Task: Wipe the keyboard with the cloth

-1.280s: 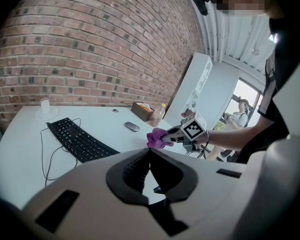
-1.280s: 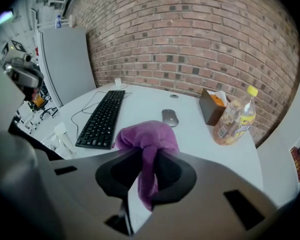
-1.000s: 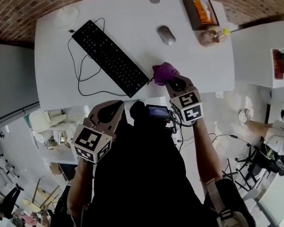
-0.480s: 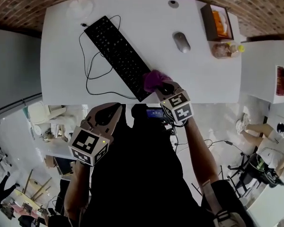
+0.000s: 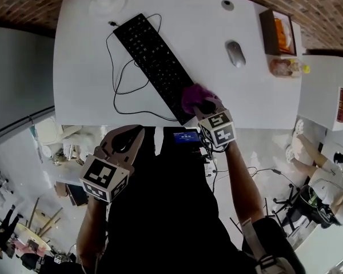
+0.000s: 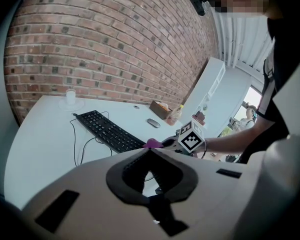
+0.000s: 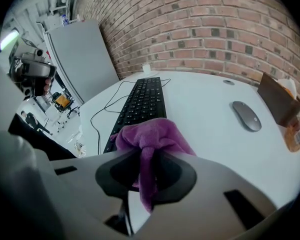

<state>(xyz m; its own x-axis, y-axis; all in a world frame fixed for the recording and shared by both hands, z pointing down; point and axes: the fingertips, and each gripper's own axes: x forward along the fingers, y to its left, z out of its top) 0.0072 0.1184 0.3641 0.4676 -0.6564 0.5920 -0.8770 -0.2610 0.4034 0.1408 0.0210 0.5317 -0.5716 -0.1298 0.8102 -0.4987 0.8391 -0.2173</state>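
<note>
White table (image 5: 91, 67) against a brick wall (image 7: 215, 24), viewed steeply from above. My right claw (image 5: 206, 106): jaws narrowed and clamped on the purple cloth (image 7: 150, 134), a twisted strip of it pinched between the pads, the rest bunched out in front of the tips. The bunch sits over the near end of the black keyboard (image 5: 154, 61); I cannot tell whether it presses on the keys. The claw points down and forward, marker cube toward me. My left claw (image 5: 126, 141): tips meeting, nothing between them. It hangs off the table's near edge in front of my body, well apart from the keyboard, aimed across toward the right claw. Keyboard lies diagonally, far end toward the left back of the table, near end by the front edge. Its black cable (image 5: 117, 79) loops on the table along the keyboard's left side. Grey mouse (image 5: 235, 54) to the right of the keyboard, clear of it. Farther right, at the table's right edge, an open brown box (image 5: 277, 33), and just nearer than it a clear container with a yellow cap (image 5: 286, 67). White cup on a saucer (image 5: 107, 1) at the far left, beyond the keyboard's far end.
</note>
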